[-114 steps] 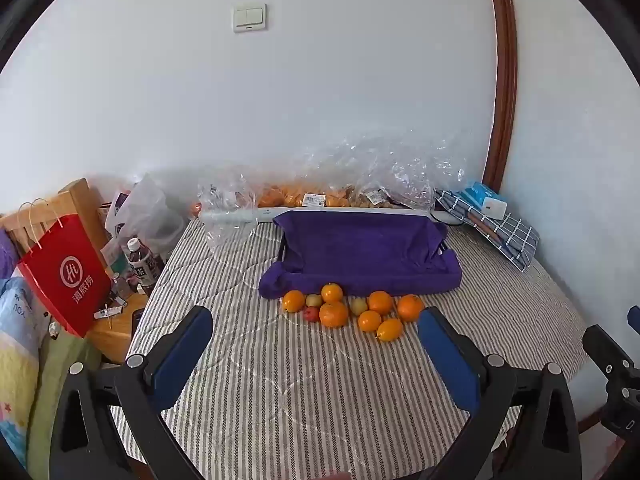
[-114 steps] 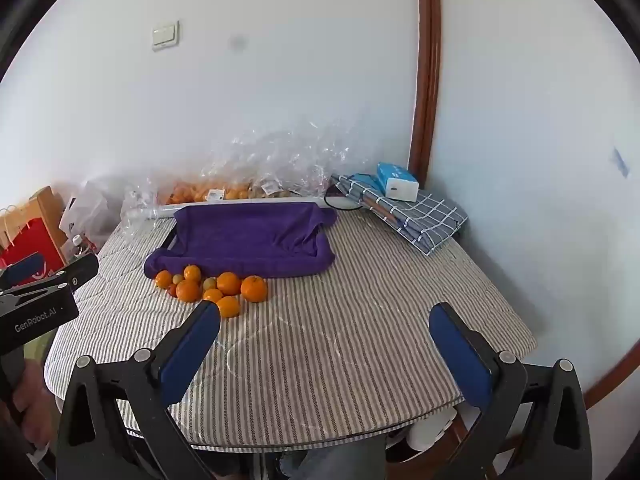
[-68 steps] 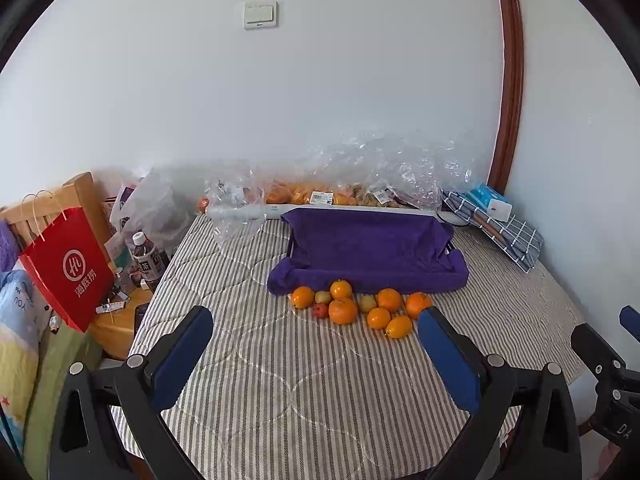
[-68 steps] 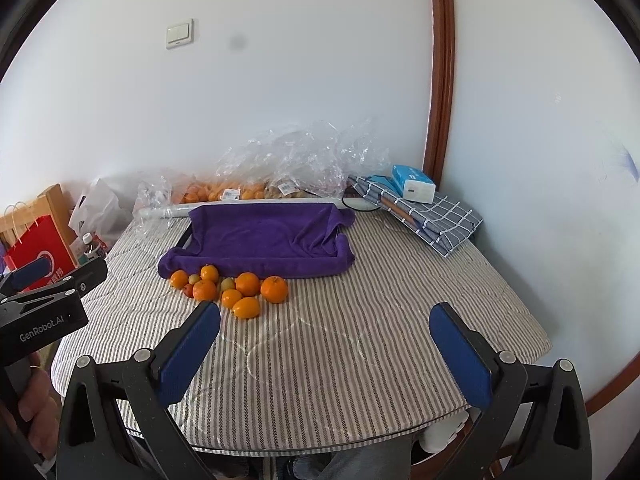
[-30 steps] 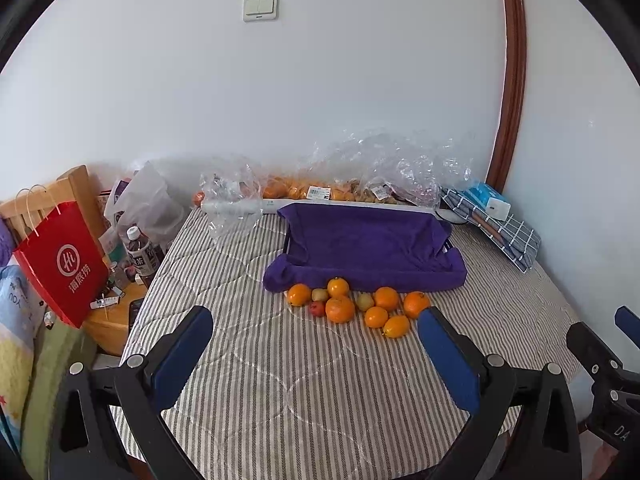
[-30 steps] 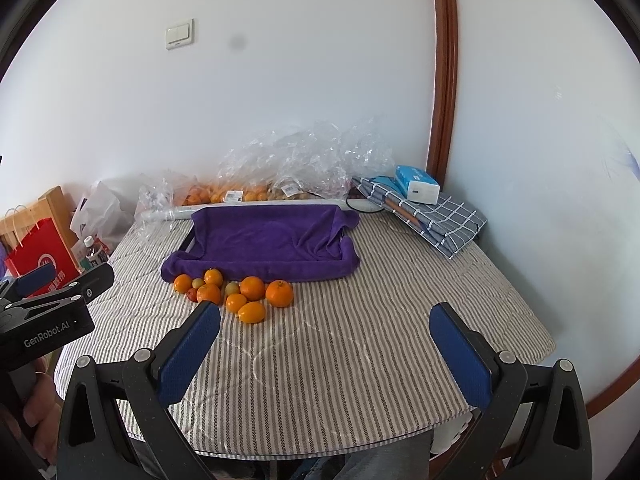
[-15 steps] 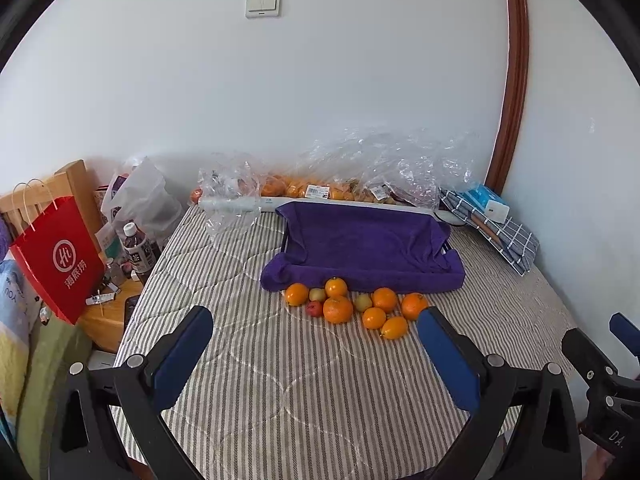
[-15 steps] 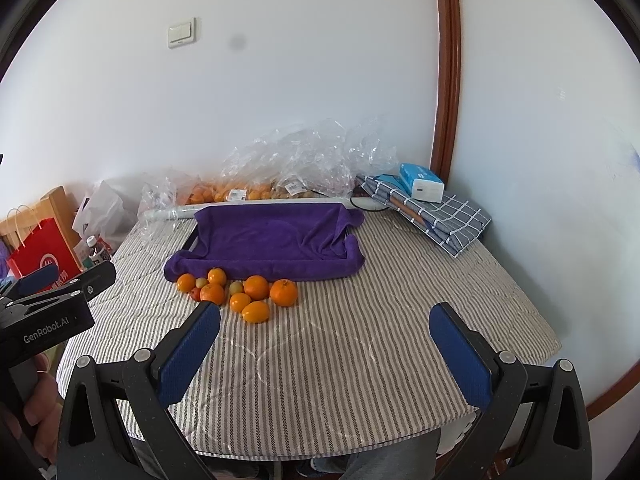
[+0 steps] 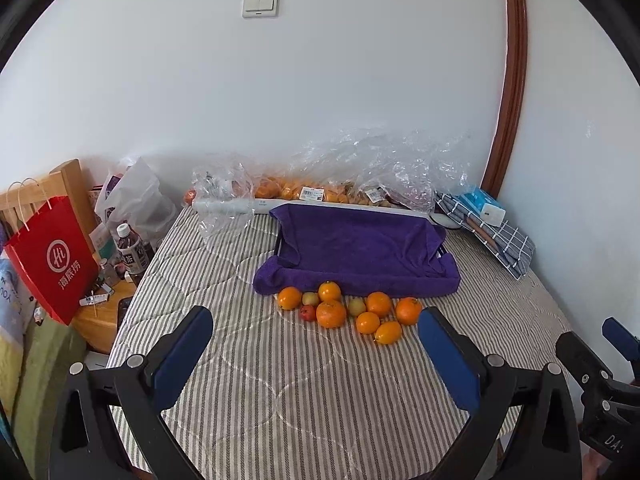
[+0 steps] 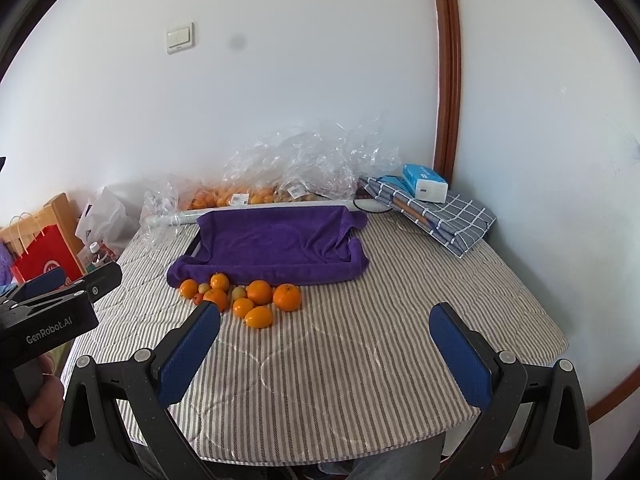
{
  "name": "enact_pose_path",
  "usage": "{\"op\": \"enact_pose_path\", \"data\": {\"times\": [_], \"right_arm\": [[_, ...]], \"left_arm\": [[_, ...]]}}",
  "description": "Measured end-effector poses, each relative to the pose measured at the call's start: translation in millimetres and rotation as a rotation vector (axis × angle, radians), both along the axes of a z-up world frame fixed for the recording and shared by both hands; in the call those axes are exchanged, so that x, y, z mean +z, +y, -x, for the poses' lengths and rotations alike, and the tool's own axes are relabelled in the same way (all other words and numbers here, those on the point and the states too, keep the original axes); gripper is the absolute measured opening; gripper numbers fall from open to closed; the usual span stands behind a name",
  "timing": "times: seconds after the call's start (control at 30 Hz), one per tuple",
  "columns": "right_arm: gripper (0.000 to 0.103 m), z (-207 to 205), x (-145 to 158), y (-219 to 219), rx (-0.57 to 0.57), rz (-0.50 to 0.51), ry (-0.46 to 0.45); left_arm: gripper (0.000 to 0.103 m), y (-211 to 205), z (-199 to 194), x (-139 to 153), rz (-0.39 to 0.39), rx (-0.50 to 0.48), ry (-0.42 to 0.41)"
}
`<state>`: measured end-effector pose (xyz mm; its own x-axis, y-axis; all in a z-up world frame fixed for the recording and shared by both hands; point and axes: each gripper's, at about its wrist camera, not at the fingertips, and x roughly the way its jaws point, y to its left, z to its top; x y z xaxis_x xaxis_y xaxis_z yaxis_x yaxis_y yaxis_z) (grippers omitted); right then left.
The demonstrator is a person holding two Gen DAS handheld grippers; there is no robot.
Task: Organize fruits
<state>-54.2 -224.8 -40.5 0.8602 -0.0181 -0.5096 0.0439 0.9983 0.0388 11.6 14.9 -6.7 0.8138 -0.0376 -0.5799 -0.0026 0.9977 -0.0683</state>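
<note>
Just in front of the purple towel (image 9: 360, 248), the fruits (image 9: 348, 310) sit bunched and untouched; I've edged closer over the last seconds, left gripper (image 9: 316, 354) and right gripper (image 10: 326, 346) both spread wide and empty, so picking can start.

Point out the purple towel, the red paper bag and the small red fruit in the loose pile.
purple towel (image 9: 360, 248), left wrist view, flat middle.
red paper bag (image 9: 52, 260), left wrist view, printed front.
small red fruit (image 9: 307, 313), left wrist view, its top.

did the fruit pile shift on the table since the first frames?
No. The fruit pile sits against the front edge of the purple towel, same layout as before; only the cameras drifted, so it lands slightly differently in frame.
</note>
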Motion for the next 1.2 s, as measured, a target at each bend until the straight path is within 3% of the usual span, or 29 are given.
{"op": "enact_pose_path", "data": {"times": [0.33,0.5,0.8,0.97,1.1,1.2], "right_arm": [[0.103,-18,-18,7,0.029,0.005,0.003],[0.103,-41,-36,9,0.016,0.033,0.005],[0.099,-95,-77,12,0.050,0.064,0.091],[0.088,-126,-107,16,0.091,0.062,0.164],[0.070,-147,-127,21,0.127,0.051,0.190],[0.065,-164,-133,21,0.144,0.015,0.201]], "left_arm": [[0.103,6,-15,-18,-0.021,0.021,0.025],[0.103,22,-35,-39,0.000,0.048,0.041],[0.100,55,-74,-89,-0.006,0.108,0.111],[0.087,72,-100,-122,0.022,0.136,0.193],[0.086,80,-112,-139,0.060,0.140,0.229],[0.086,83,-121,-148,0.058,0.127,0.256]]}}
